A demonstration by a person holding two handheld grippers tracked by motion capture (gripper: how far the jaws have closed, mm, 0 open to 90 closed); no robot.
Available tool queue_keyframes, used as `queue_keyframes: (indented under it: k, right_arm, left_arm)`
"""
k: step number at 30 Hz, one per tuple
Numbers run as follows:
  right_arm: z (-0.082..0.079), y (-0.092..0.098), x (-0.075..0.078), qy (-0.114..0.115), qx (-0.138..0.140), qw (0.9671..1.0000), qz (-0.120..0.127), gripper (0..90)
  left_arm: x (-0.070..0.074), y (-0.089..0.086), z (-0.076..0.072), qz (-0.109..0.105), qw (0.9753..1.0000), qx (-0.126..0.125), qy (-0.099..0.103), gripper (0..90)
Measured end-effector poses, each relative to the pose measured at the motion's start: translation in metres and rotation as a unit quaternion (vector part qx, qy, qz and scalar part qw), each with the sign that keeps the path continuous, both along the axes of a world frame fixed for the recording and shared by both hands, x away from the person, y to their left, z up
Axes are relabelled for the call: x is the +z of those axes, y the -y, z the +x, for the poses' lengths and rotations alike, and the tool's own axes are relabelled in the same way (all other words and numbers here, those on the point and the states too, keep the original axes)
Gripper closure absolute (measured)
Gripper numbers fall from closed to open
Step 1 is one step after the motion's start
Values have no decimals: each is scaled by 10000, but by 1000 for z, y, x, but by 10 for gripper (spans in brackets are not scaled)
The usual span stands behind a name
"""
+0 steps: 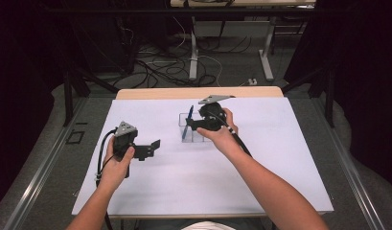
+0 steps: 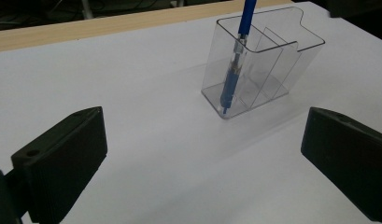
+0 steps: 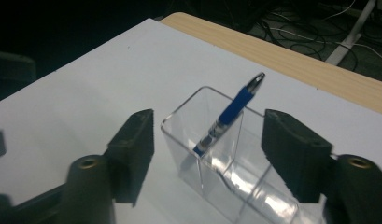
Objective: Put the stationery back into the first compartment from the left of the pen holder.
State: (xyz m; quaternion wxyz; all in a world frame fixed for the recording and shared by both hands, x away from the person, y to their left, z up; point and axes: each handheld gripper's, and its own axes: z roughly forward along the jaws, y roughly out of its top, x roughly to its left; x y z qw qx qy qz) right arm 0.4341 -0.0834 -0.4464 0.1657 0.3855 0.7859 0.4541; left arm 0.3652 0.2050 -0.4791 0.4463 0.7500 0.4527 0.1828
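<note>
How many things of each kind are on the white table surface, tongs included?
Blue pen: 1, leaning in an end compartment
Clear plastic organizer: 1
Hand-held tongs: 2, left tongs and right tongs, both open
Total: 4

A blue pen (image 3: 230,112) with a silver tip stands in a clear holder (image 2: 272,70). The table (image 1: 260,172) is white with a light wooden far edge. Both grippers' jaws are black.
</note>
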Motion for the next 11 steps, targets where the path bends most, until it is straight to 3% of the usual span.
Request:
queue_keyframes:
  k: [2,3,6,8,11]
  right_arm:
    - [-8,10,0,11,-11,9999,100,238]
    - [-15,21,-1,-20,-62,10000,27,155]
    - [-22,31,-2,12,-119,9999,-43,142]
    - [-31,43,-4,138,-234,9996,-81,81]
    - [-42,63,-11,81,-366,9993,22,0]
  left_arm:
    - [0,-1,0,-56,10000,15,-1,8]
    - [0,-2,1,-70,10000,13,31,7]
    - [1,-3,0,-92,10000,21,4,8]
    - [0,-3,0,-118,9999,17,50,8]
    - [0,-4,0,-111,9999,2,53,8]
